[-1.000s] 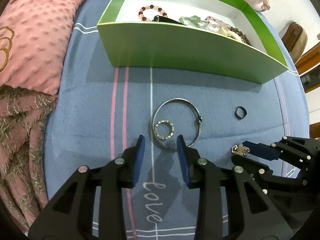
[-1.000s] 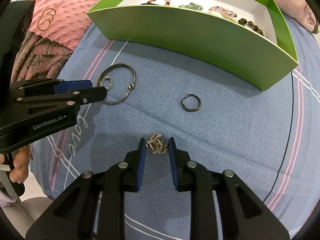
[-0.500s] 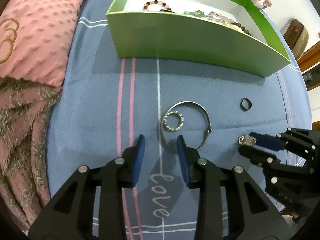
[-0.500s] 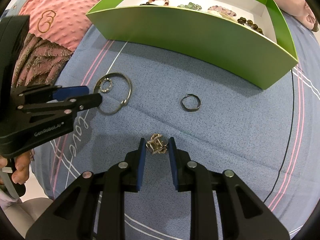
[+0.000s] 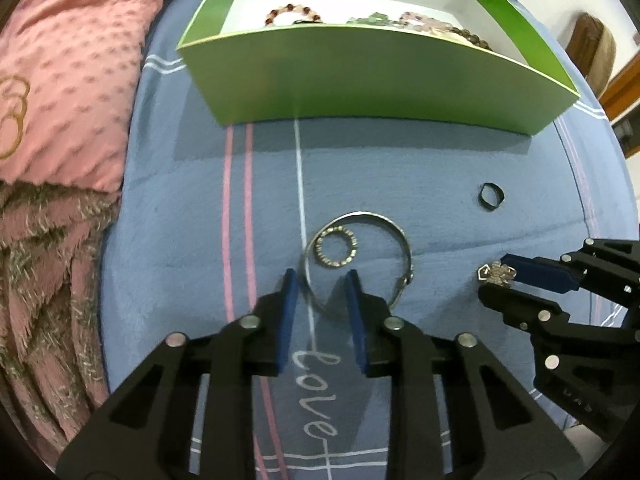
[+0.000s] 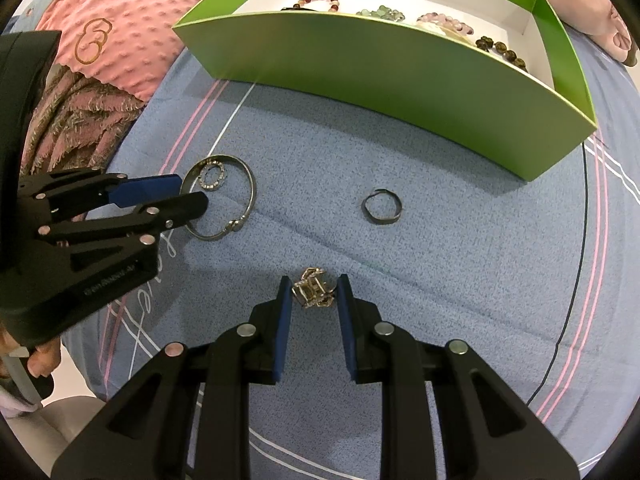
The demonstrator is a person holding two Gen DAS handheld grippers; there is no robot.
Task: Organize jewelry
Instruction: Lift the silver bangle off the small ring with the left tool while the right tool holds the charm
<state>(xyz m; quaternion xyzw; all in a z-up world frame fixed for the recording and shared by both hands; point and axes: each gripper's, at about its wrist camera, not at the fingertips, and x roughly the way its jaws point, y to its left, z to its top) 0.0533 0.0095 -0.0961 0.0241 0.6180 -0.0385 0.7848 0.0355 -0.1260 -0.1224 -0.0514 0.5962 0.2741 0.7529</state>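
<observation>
Pink dotted blanket (image 5: 68, 80) – fringed throw (image 5: 44, 280) beside – blue sheet (image 5: 180, 220) underneath.

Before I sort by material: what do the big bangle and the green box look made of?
Bangle: looks like polished silver-toned metal, a thin band with bright glints; the exact metal can't be told. Green box: seems coated cardboard, with thin flat walls, crisp folded corners, a soft sheen and a white inside.

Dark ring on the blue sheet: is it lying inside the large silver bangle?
No, the dark ring lies alone on the sheet, well apart from the silver bangle, which encircles a small sparkly ring instead.
</observation>
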